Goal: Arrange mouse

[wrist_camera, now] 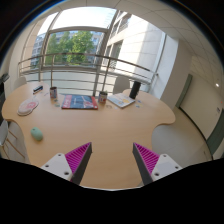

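The gripper (111,160) hovers level above the near edge of the table (110,125), jaws spread wide and holding nothing. A pale green mouse (37,133) lies near the table's left edge, well apart from the left finger.

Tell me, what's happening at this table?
A hand-held gripper hovers above a wooden table with its pink-padded fingers open and nothing between them. A small pale mouse lies far off on the table, untouched. Beyond the fingers, by the window, sit a colourful book, some cups and papers.
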`<act>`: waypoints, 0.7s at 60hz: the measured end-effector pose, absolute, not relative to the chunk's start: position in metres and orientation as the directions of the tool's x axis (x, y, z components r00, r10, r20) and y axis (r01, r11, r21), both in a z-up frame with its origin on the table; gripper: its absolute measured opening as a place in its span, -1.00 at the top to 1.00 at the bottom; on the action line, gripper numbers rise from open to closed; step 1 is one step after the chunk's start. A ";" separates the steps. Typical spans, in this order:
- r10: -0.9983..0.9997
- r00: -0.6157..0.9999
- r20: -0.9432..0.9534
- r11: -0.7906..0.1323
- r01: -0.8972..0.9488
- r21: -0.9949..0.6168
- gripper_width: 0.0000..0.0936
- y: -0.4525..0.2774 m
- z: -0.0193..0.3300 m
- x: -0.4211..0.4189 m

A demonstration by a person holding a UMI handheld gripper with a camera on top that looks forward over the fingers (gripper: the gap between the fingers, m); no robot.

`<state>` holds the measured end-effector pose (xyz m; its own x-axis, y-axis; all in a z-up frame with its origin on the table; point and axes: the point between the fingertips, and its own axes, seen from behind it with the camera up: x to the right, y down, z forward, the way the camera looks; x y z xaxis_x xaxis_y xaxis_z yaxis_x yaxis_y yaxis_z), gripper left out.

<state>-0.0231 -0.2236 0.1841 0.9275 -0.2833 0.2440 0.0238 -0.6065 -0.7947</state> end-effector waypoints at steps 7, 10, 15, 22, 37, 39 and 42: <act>-0.304 0.913 0.271 -0.617 0.028 -0.786 -0.80 -0.242 0.180 -0.026; -0.313 0.910 0.273 -0.619 0.023 -0.785 -0.80 -0.260 0.175 -0.043; -0.321 0.911 0.257 -0.627 -0.001 -0.779 -0.80 -0.280 0.160 -0.069; -0.299 0.930 0.214 -0.657 -0.038 -0.753 -0.80 -0.302 0.128 -0.119; -0.139 0.980 0.141 -0.706 0.002 -0.708 -0.81 -0.264 0.061 -0.236; -0.122 0.984 0.132 -0.705 0.008 -0.709 -0.81 -0.252 0.054 -0.250; -0.100 0.988 0.119 -0.703 0.014 -0.711 -0.81 -0.233 0.045 -0.268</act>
